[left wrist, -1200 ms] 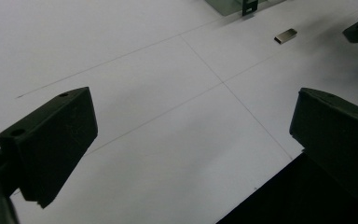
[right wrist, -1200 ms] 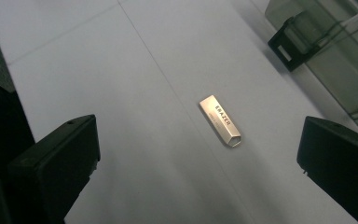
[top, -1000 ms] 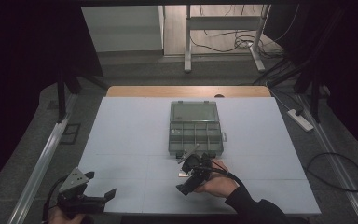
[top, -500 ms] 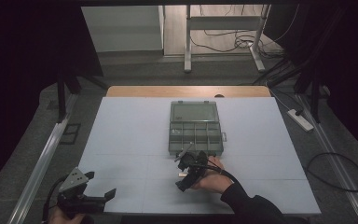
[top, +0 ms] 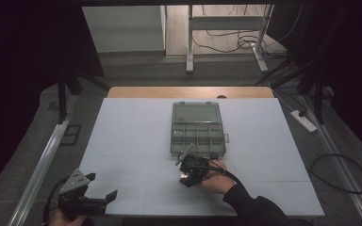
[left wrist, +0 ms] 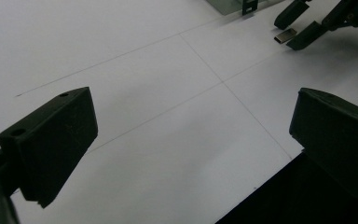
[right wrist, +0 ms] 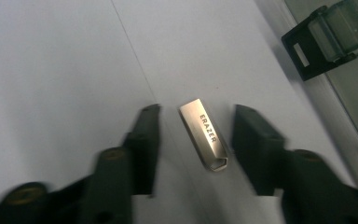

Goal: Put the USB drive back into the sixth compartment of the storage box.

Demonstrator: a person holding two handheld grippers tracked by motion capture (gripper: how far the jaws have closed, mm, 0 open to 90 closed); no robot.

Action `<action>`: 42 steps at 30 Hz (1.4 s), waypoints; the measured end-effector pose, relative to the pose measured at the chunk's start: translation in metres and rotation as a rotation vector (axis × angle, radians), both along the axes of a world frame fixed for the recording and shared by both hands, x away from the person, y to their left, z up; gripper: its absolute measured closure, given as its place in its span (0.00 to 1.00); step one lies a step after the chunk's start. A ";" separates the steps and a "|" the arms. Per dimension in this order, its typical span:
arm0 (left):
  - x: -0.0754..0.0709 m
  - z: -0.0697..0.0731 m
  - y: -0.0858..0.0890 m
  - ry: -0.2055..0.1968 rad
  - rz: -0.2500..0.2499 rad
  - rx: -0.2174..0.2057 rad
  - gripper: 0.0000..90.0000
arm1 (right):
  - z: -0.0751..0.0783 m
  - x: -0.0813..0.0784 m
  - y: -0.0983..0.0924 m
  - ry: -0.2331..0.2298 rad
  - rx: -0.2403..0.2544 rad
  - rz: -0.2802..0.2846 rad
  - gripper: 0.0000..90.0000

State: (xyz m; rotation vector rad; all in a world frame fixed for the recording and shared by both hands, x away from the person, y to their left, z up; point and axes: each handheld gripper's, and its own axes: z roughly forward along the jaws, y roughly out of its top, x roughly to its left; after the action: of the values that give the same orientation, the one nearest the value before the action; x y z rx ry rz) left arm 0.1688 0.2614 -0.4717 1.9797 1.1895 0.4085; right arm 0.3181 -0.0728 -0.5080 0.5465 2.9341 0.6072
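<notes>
Jaws of the right gripper (right wrist: 193,140) stand spread, one on each side of a small metal USB stick (right wrist: 204,134) lettered "ERAZER", with a clear gap on both sides and no contact seen. The stick lies flat on the white worktop (right wrist: 51,60), its lettered face up. In the high view the right gripper (top: 188,170) sits just in front of the near edge of a clear compartment box (top: 198,130), held in the person's right hand (top: 213,180); a dark sleeve (top: 254,209) runs off toward the bottom edge. A black latch (right wrist: 318,43) of the box shows at the upper right of the right gripper view.

Jaws of the left gripper (left wrist: 191,140) are also wide apart, with nothing between them but bare worktop. This gripper (top: 82,195) is at the near left corner of the worktop, well apart from the box and from the stick. From the left gripper view the stick (left wrist: 285,35) is seen far off at the upper right, lying between the other gripper's two black jaws.

The box lies flat near the middle of the worktop, its lid section toward the far side.
</notes>
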 end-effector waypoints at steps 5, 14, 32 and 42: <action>0.000 0.000 0.000 0.000 -0.001 0.000 0.01 | 0.001 0.001 -0.002 0.010 -0.001 0.008 0.88; 0.000 0.000 0.000 -0.002 -0.004 0.000 0.01 | 0.002 0.003 -0.005 0.022 0.045 -0.027 0.88; 0.000 0.001 -0.001 -0.003 -0.013 -0.002 0.01 | 0.027 0.008 -0.014 -0.008 0.146 -0.061 0.88; 0.001 0.001 -0.005 0.018 -0.038 -0.015 0.01 | 0.039 0.014 -0.020 -0.022 0.183 -0.093 0.88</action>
State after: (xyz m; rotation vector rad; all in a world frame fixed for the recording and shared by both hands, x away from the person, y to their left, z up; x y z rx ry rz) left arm 0.1701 0.2562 -0.4703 1.9942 1.1614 0.3624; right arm 0.3321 -0.0933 -0.4690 0.6853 2.8310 0.8688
